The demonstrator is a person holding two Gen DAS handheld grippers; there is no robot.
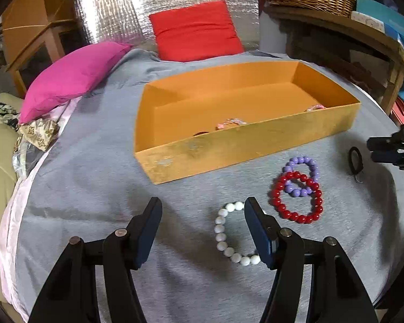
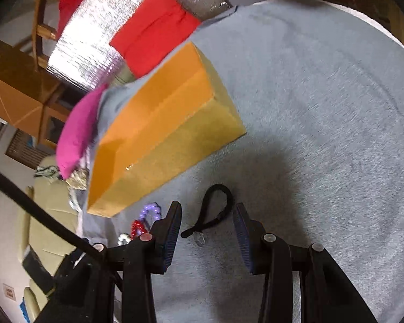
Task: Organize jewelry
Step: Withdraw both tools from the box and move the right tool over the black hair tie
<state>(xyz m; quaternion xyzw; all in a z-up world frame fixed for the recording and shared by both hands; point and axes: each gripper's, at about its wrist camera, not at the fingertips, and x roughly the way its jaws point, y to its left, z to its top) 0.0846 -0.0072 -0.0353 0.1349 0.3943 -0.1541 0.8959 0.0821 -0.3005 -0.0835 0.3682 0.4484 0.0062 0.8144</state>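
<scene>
On the grey blanket: we see a shallow orange cardboard box point(image 1: 245, 140) holding pink beads point(image 1: 230, 123).
Bracelets: white pearl-bead bracelet point(image 1: 223, 239), red bead bracelet point(image 1: 296, 197) overlapping purple bead bracelet point(image 1: 301, 173), near the box.
Left gripper point(image 1: 202, 230): our fingers apart, one over the white loop.
Right gripper point(image 2: 207, 232): fingers apart, flanking a black cord loop point(image 2: 215, 210).

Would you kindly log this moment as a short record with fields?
surface: grey cloth
box: orange box, open, some jewelry inside
loose items: white bracelet, red bracelet overlapping purple bracelet, black cord
left gripper: open, empty, beside white bracelet
right gripper: open around black cord
</scene>
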